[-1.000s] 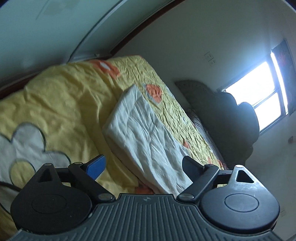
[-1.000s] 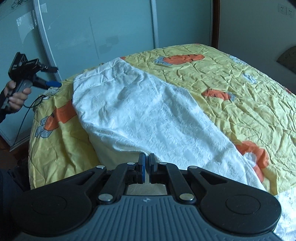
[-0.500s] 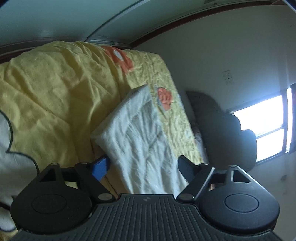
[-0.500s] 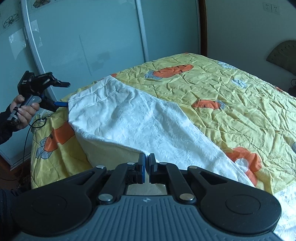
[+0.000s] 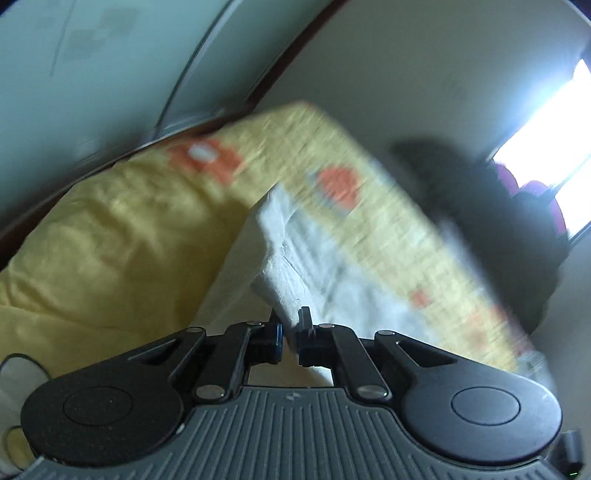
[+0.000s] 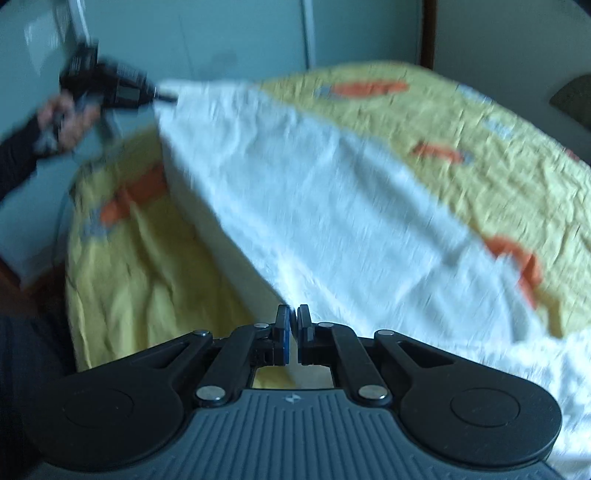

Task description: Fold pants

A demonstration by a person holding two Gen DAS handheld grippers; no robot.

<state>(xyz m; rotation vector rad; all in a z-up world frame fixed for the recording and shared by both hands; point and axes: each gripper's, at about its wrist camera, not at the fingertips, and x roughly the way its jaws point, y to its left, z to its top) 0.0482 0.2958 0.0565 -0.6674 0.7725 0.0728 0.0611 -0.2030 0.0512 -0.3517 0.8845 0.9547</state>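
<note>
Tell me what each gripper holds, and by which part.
Both grip the white pants: left gripper on a corner, right gripper on the near edge.

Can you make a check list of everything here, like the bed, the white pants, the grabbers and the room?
Surface: bed with a yellow quilt with orange patches, wrinkled.
Job's things: white pants stretched across the quilt, the near edge lifted off it.
Clutter: nothing seen.
Grippers: left gripper has just been closing and now pinches a corner of the pants; the right wrist view shows it at the far corner, held by a hand. Right gripper is shut on the pants' near edge.
Cables: nothing clear, the picture is blurred.
Surroundings: pale sliding doors behind the bed, a bright window, a dark shape below it, too blurred to name.
</note>
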